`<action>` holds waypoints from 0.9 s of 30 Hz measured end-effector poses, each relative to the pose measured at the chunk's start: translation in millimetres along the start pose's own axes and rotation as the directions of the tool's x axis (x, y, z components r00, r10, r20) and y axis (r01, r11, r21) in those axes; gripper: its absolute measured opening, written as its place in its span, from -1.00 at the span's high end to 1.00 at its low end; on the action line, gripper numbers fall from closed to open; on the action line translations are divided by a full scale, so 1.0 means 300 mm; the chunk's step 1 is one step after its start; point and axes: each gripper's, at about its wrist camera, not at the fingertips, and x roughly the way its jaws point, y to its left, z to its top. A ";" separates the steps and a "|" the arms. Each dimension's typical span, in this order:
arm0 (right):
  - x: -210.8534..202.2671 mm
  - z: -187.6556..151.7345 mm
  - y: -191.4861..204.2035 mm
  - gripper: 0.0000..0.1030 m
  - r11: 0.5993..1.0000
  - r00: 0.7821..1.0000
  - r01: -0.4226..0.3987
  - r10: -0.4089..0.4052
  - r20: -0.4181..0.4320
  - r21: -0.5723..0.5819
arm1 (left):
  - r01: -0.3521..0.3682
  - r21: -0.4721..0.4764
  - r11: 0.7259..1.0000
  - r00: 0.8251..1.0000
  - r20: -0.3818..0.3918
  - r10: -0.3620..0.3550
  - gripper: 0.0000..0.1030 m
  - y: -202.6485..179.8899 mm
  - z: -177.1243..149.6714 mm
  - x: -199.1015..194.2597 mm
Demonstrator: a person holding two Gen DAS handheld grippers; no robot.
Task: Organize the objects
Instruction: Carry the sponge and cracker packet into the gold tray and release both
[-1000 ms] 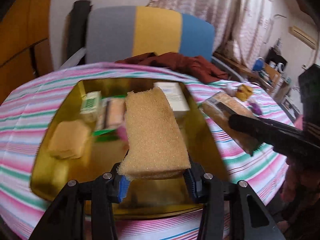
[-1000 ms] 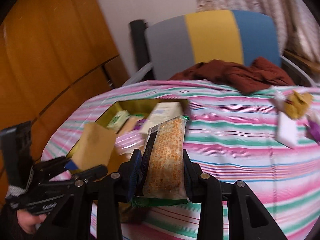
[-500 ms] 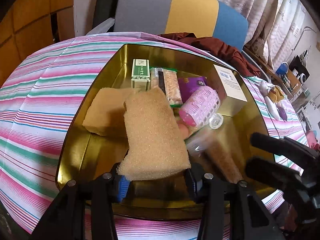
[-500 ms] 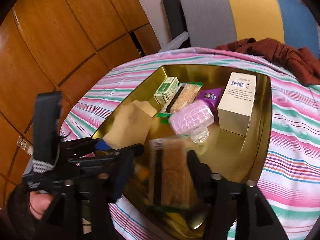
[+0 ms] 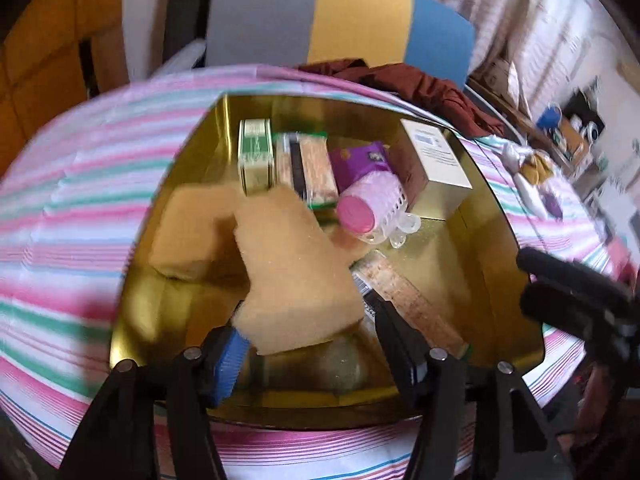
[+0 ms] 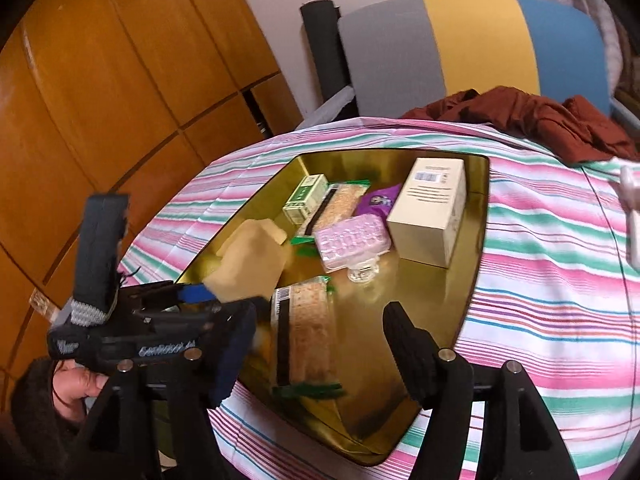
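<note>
A gold tray (image 5: pixel 132 276) (image 6: pixel 476 280) sits on the striped tablecloth. It holds a tan sponge (image 5: pixel 192 232), a green box (image 5: pixel 256 152), a cracker pack (image 5: pixel 312 164), a purple packet (image 5: pixel 360 160), a pink hair roller (image 5: pixel 372 204) (image 6: pixel 352 240) and a white box (image 5: pixel 436 156) (image 6: pixel 432 208). My left gripper (image 5: pixel 308 340) is open wide around a second tan sponge (image 5: pixel 292 272) (image 6: pixel 248 268), which leans over the tray's near part. My right gripper (image 6: pixel 320 344) is open over a cracker pack (image 6: pixel 304 332) (image 5: pixel 404 292) that lies in the tray.
A dark red cloth (image 6: pixel 532 120) lies at the table's far edge before a grey, yellow and blue chair (image 6: pixel 472 40). Small items (image 5: pixel 532 172) lie on the cloth right of the tray. Wooden cabinets (image 6: pixel 100 100) stand to the left.
My right gripper opened and let the cracker pack drop into the tray, then drew back. My left gripper's jaws spread wider around the sponge, which tilted over the tray.
</note>
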 end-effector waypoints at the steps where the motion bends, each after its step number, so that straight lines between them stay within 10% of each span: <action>1: -0.004 0.000 -0.007 -0.32 1.000 1.000 0.001 -0.001 0.004 0.008 | -0.029 0.006 1.000 0.999 0.018 0.029 -0.23 0.001 0.003 -0.012; 8: -0.024 0.000 -0.052 -0.34 0.998 0.999 0.013 -0.015 0.030 0.060 | 0.052 -0.186 0.981 0.998 0.051 -0.044 -0.18 0.104 0.051 -0.007; 14: -0.037 -0.004 -0.072 -0.34 0.997 0.999 0.019 -0.022 0.037 0.075 | 0.102 -0.073 0.992 0.995 0.030 -0.100 -0.02 0.012 0.108 0.064; 18: -0.056 -0.007 -0.092 -0.34 0.996 0.998 0.028 -0.032 0.046 0.090 | -0.029 -0.095 0.995 0.999 0.014 0.031 -0.02 0.020 0.143 0.063; 27: -0.097 -0.022 -0.209 -0.37 0.977 0.993 0.077 -0.092 0.070 0.199 | 0.002 -0.343 0.939 0.992 0.120 0.041 -0.10 0.102 0.100 -0.076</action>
